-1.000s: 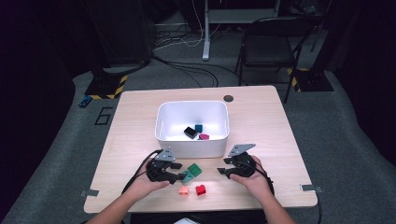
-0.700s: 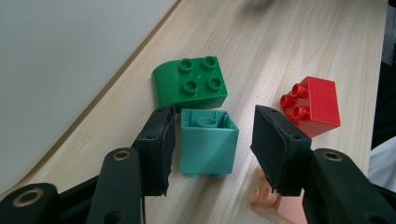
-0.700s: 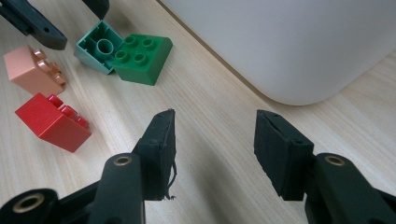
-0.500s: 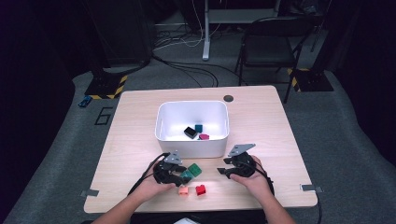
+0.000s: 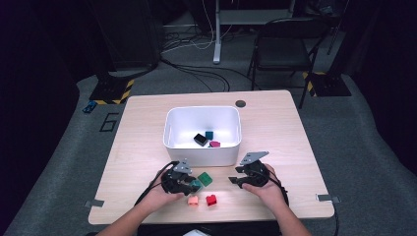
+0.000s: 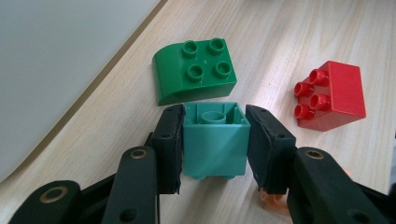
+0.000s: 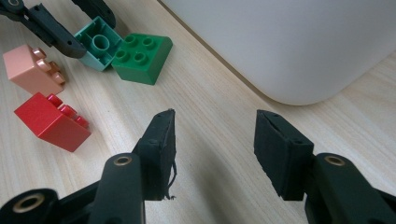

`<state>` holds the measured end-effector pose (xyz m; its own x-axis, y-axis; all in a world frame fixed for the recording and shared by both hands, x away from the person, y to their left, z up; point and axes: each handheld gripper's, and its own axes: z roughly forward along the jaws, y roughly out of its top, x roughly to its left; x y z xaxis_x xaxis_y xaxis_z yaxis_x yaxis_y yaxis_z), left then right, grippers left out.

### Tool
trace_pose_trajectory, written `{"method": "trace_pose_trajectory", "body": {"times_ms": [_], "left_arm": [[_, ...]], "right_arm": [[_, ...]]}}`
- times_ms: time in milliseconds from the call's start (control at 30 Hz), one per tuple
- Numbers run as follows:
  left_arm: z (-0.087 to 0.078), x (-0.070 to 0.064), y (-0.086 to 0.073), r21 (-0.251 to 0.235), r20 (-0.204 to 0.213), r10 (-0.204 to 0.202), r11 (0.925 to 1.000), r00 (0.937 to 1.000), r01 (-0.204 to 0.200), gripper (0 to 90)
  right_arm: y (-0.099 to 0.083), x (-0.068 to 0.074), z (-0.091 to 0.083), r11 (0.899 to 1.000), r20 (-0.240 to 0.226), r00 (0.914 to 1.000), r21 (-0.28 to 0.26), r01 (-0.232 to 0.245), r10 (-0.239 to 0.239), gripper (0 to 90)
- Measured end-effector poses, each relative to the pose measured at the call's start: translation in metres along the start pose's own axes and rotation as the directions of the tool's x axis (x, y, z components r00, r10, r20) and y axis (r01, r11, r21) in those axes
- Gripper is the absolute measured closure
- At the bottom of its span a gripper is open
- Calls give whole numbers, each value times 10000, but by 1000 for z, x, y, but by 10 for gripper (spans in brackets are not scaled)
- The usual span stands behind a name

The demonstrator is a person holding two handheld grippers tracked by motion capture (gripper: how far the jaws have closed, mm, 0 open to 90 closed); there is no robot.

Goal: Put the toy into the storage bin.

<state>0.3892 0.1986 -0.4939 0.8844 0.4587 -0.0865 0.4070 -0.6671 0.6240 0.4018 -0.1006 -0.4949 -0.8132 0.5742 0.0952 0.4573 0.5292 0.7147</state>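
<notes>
My left gripper [image 6: 214, 113] [image 5: 193, 185] is shut on a teal brick [image 6: 215, 144] [image 5: 196, 184], which lies on its side with the hollow underside facing a green curved brick [image 6: 194, 70] [image 5: 204, 178] just beyond it. To the side lies a red brick [image 6: 331, 95] [image 5: 211, 199], tipped over, and beside that a salmon brick [image 5: 193, 200] [image 7: 32, 69]. My right gripper [image 7: 212, 116] [image 5: 232, 181] stands open over bare wood right of the bricks, holding nothing. From there I see the teal brick [image 7: 97, 43], green brick [image 7: 141, 57] and red brick [image 7: 51, 121].
A white bin [image 5: 201, 155] [image 7: 289, 42] [image 6: 56, 56] stands just behind both grippers, holding a black brick [image 5: 199, 139], a teal one [image 5: 209, 134] and a magenta one [image 5: 215, 144]. A dark round cap [image 5: 240, 103] sits at the table's far edge. A chair [image 5: 280, 44] stands beyond.
My left gripper has edged right toward the green brick, its jaws now on the teal brick. The right gripper has stayed put.
</notes>
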Motion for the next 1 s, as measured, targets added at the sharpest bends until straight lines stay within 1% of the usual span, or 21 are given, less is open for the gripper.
{"method": "trace_pose_trajectory", "body": {"times_ms": [167, 267, 300, 333, 367, 433, 500, 533, 600, 700, 767, 800, 833, 933, 1000], "left_arm": [[-9, 0, 3, -203, 0, -33, 9998, 10000, 33, 586], [-16, 0, 6, -178, -20, 90, 9998, 10000, -90, 586], [-17, 0, 6, -270, -64, 37, 9996, 10000, -38, 586], [-21, 0, 8, -230, -28, 27, 9997, 10000, -28, 586], [-23, -1, 9, -293, -103, 18, 9996, 9999, -21, 586], [-28, -1, 11, -316, -114, 38, 9995, 9999, -42, 586], [-32, -1, 13, -448, -134, -24, 9990, 9999, 18, 586], [-36, -1, 15, -488, -82, -68, 9988, 9999, 64, 586], [-43, -1, 18, -554, -88, 1, 9985, 10000, -6, 586], [-51, -1, 23, -717, -112, -49, 9974, 9999, 41, 586], [-58, -2, 27, -795, -159, 0, 9968, 9999, -12, 586], [-63, -2, 30, -782, -100, 53, 9969, 9999, -61, 586], [-65, -2, 31, -831, -183, 78, 9965, 9998, -93, 586], [-75, -3, 38, -940, -100, 46, 9956, 9999, -55, 586], [-81, -3, 43, -968, -140, 149, 9952, 9998, -161, 586]], "right_arm": [[0, 0, 1, 10000, -19, 10000, -6, -11, 11, 483], [0, 0, 1, 10000, -21, 10000, 2, -24, 24, 482], [0, 0, 1, 10000, -31, 10000, 9, -5, 5, 482], [0, 0, 1, 10000, -38, 10000, 10, 20, -20, 483], [0, 0, 2, 10000, -51, 10000, -3, 71, -71, 482], [0, 0, 2, 10000, -60, 10000, 16, 58, -58, 483], [0, 0, 2, 10000, -68, 10000, 53, 20, -20, 483], [0, 0, 2, 10000, -67, 10000, 47, 26, -25, 482], [0, 0, 2, 10000, -58, 10000, 43, -22, 23, 483], [0, 0, 2, 10000, -64, 10000, 30, 13, -12, 483], [0, 0, 2, 10000, -69, 10000, 28, 8, -8, 482], [0, 0, 2, 10000, -65, 10000, 29, 4, -4, 482], [0, 0, 2, 10000, -56, 10000, 21, -9, 9, 483], [-1, 0, 2, 10000, -57, 10000, 35, -52, 52, 483], [-1, -1, 2, 10000, -58, 10000, -4, 12, -12, 483]]}}
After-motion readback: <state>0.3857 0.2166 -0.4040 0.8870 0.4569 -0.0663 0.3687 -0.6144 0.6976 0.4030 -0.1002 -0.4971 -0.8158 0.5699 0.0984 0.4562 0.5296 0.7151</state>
